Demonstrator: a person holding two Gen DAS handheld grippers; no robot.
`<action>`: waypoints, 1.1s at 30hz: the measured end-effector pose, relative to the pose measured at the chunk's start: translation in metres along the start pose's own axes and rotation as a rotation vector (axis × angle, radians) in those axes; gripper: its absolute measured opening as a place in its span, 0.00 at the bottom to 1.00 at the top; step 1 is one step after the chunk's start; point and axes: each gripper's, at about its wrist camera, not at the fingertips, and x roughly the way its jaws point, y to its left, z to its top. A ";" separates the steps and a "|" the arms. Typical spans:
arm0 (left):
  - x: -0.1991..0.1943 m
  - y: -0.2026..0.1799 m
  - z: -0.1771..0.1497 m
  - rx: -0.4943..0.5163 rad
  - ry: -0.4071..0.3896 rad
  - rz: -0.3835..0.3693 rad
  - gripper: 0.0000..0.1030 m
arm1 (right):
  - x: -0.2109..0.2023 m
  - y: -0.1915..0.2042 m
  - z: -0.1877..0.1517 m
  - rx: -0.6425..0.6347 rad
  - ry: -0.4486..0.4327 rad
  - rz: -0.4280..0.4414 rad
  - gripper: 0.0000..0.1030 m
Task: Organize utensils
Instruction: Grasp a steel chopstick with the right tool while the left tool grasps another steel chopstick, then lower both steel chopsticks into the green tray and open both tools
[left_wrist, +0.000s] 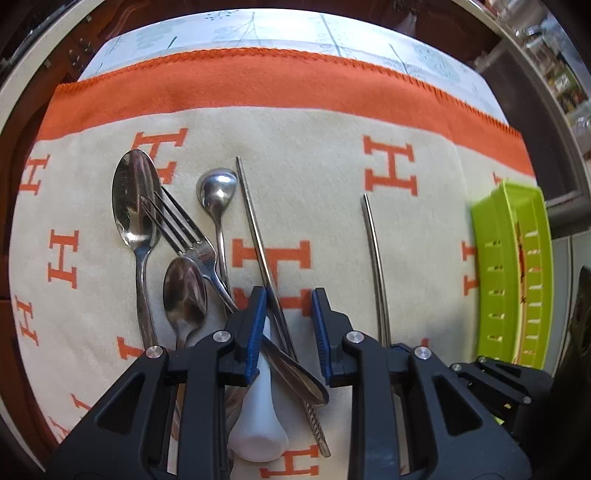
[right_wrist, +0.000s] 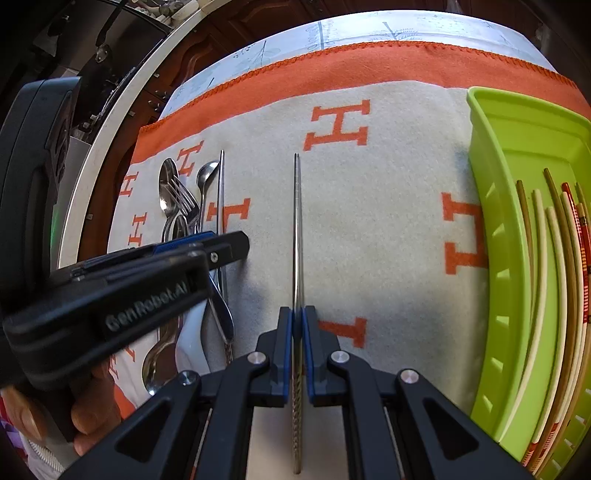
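Note:
On the H-patterned cloth, my left gripper stands open over a pile of cutlery. A steel chopstick runs between its fingers, close to the left pad. Beside it lie a large spoon, a fork, a small spoon, a round-bowled spoon and a white ceramic spoon handle. My right gripper is shut on a second steel chopstick, which points away over the cloth. The left gripper shows side-on at the left.
A lime-green slotted basket sits at the right edge of the cloth and holds several wooden and pale chopsticks. A hand grips the left tool. The table's far edge and dark furniture lie beyond the orange border.

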 end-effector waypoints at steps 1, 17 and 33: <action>0.000 -0.003 -0.001 0.011 -0.002 0.018 0.20 | -0.002 -0.002 -0.002 0.001 -0.001 0.001 0.05; -0.005 -0.043 -0.029 -0.088 0.097 -0.260 0.03 | -0.051 -0.029 -0.033 0.076 -0.082 0.059 0.05; -0.113 -0.133 -0.052 0.071 -0.063 -0.369 0.03 | -0.159 -0.056 -0.058 0.036 -0.274 -0.024 0.05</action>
